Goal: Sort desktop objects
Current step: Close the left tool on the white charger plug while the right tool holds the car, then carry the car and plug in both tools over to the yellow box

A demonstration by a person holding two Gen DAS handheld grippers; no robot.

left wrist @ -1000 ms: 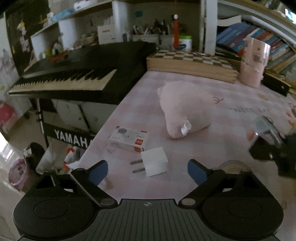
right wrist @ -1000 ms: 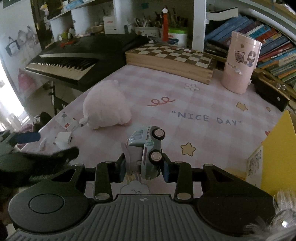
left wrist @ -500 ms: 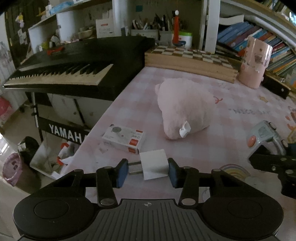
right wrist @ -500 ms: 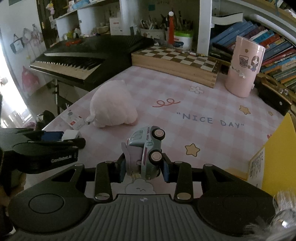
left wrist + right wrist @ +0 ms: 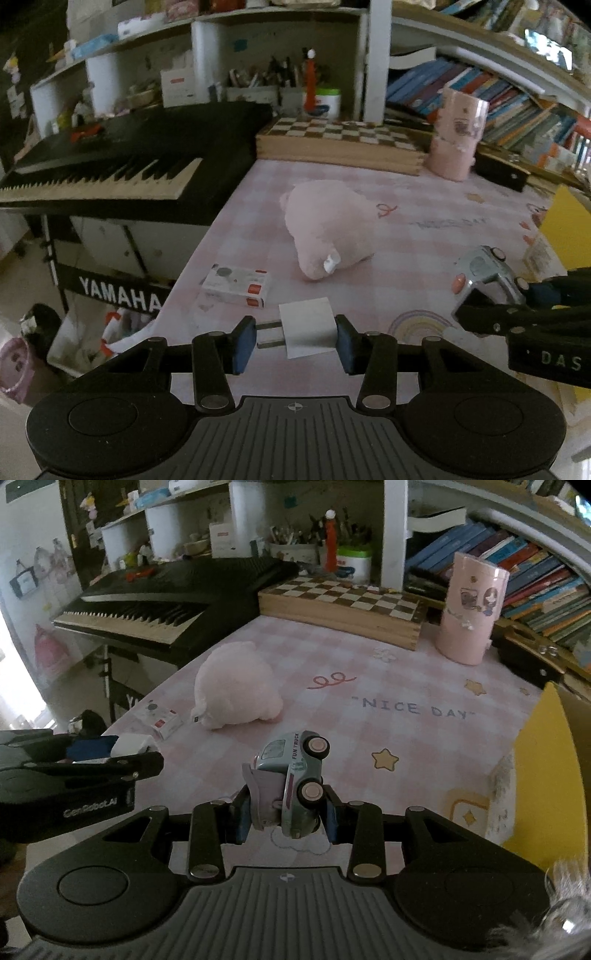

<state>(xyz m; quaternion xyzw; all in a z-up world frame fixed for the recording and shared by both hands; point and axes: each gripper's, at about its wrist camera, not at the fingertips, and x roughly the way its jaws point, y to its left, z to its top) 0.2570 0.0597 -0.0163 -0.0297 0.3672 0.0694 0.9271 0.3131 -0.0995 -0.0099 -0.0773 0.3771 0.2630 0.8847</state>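
Left gripper [image 5: 295,341] clamped on white plug adapter [image 5: 308,328]; right gripper [image 5: 286,818] clamped on toy truck [image 5: 295,775], above pink desk mat [image 5: 388,720].

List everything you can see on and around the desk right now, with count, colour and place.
plug adapter: 1, white, between the left jaws
toy truck: 1, pale blue, between the right jaws, on its side
plush toy: 1, pink, left middle of desk
small box: 1, white and red, near left edge
chessboard box: 1, wooden, back of desk
cylindrical container: 1, pink, back right
yellow box: 1, right edge
desk mat: 1, pink checked
keyboard: 1, black, left of desk
books: many, mixed, right shelf
left gripper: 1, black, shut on adapter
right gripper: 1, black, shut on truck
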